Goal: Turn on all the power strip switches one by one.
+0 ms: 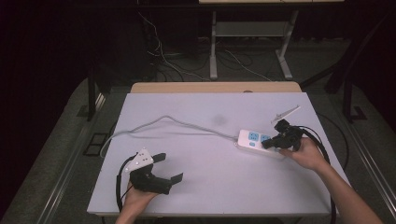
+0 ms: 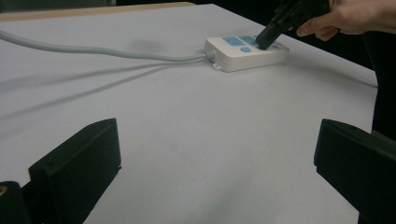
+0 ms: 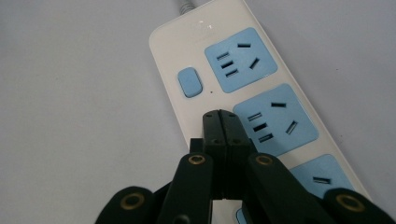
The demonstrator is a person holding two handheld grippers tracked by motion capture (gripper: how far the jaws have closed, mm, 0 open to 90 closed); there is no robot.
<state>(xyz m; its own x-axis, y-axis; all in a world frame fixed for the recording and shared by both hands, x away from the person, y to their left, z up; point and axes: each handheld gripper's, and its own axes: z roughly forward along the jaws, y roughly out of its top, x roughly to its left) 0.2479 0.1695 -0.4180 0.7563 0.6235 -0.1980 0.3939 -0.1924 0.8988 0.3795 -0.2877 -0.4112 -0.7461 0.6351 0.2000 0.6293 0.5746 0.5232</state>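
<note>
The white worktop (image 1: 196,177) has wide free room in its middle and along your near edge. The power strip (image 1: 254,140) lies toward the right edge, its grey cable (image 1: 163,120) running left off the worktop. Your right gripper (image 3: 220,116) has its fingers pressed together, tips over the strip's top just below the blue switch (image 3: 190,82). Your left gripper (image 1: 163,169) rests near the front-left, fingers spread wide around nothing.

White table (image 1: 187,186) with a wooden far edge (image 1: 215,87), standing on grey carpeted floor (image 1: 56,154). Behind it, a desk frame on pale metal legs (image 1: 213,46), loose cables (image 1: 163,58) trailing beneath. Surroundings dark; light falls on the tabletop.
</note>
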